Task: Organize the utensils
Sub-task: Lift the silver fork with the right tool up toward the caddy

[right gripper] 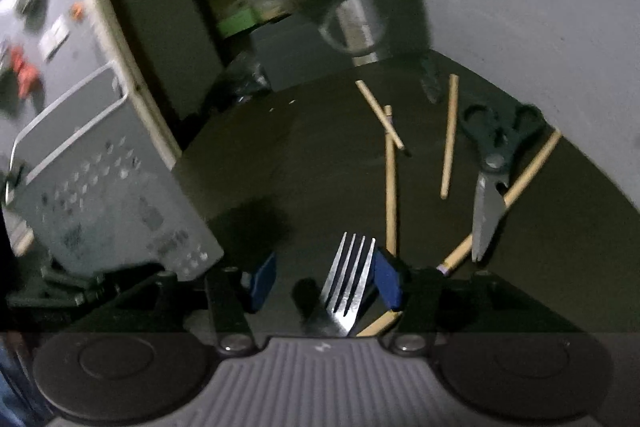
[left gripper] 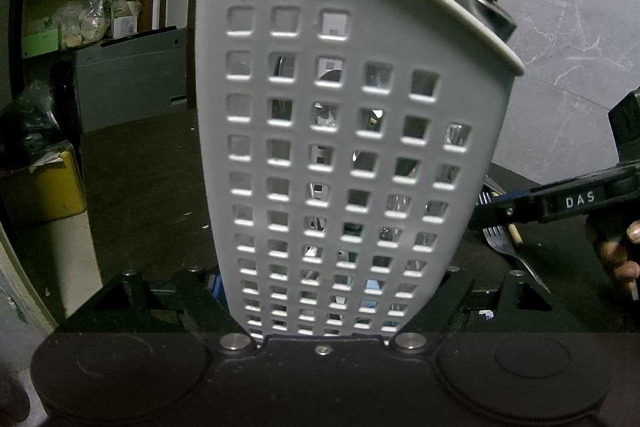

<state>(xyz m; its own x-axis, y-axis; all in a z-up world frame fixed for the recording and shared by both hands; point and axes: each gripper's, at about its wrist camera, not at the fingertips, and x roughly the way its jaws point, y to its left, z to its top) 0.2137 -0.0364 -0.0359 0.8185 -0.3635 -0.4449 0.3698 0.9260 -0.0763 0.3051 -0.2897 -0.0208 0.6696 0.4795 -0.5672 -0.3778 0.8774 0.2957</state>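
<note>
My left gripper [left gripper: 332, 283] is shut on a white perforated utensil caddy [left gripper: 340, 147], which fills the left wrist view and stands tilted. A black-handled tool [left gripper: 484, 11] pokes out of its top. In the right wrist view, my right gripper [right gripper: 324, 275] is open, its blue pads [right gripper: 386, 279] wide apart. A steel fork [right gripper: 348, 271] lies between them on the dark table, tines pointing away, close to the right-hand pad. The left pad stands well clear of it. The left wrist view shows the right gripper [left gripper: 520, 207] over the fork [left gripper: 498, 239], beside the caddy.
Several wooden chopsticks [right gripper: 391, 187] lie scattered on the dark table [right gripper: 280, 155] beyond the fork. Black-handled scissors [right gripper: 490, 171] lie across one of them at the right. A steel pot [right gripper: 356, 23] stands at the back. The caddy [right gripper: 108, 195] is at the left. A hand [left gripper: 616, 255] holds the right gripper.
</note>
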